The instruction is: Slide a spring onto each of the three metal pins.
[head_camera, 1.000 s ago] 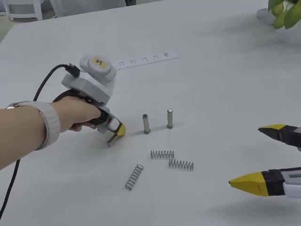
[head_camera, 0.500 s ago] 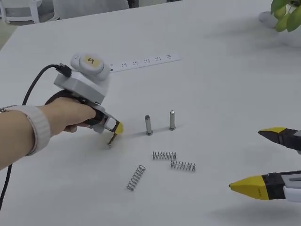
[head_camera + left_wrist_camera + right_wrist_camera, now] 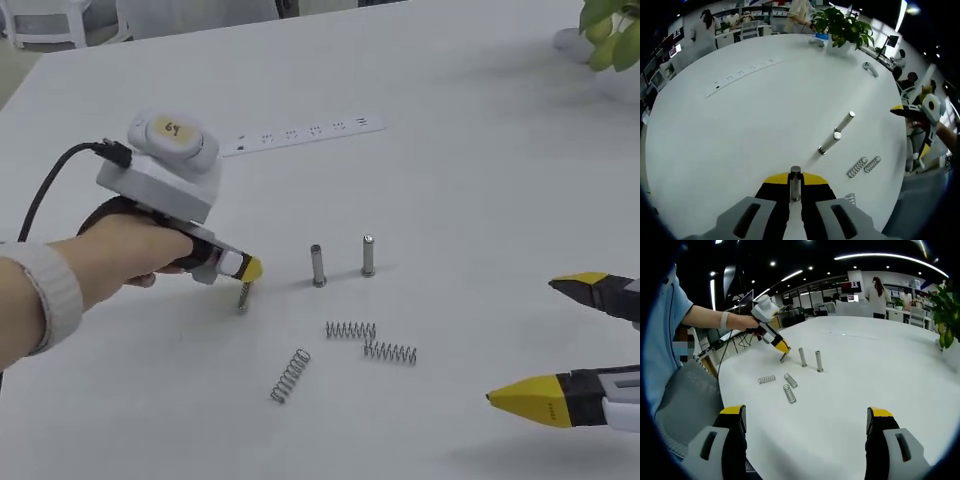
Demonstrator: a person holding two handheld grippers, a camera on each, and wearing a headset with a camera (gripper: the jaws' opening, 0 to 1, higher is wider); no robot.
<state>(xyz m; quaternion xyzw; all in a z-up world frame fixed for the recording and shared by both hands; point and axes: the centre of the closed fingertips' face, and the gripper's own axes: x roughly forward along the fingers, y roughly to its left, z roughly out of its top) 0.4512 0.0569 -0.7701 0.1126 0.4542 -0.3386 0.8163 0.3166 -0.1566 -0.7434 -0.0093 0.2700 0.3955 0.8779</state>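
Head view: the left gripper (image 3: 246,270) clamps a pin (image 3: 243,296); best stand it upright at nine o'clock of the next pin (image 3: 318,266), then release gently. The right gripper (image 3: 524,340) gapes apart.

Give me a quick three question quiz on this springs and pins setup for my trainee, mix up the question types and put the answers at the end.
1. How many springs lie loose on the table?
2. The left gripper is shut on: A a spring, B a pin, C nothing.
3. True or false: the right gripper is open and holds nothing.
Key: 1 three; 2 B; 3 true.
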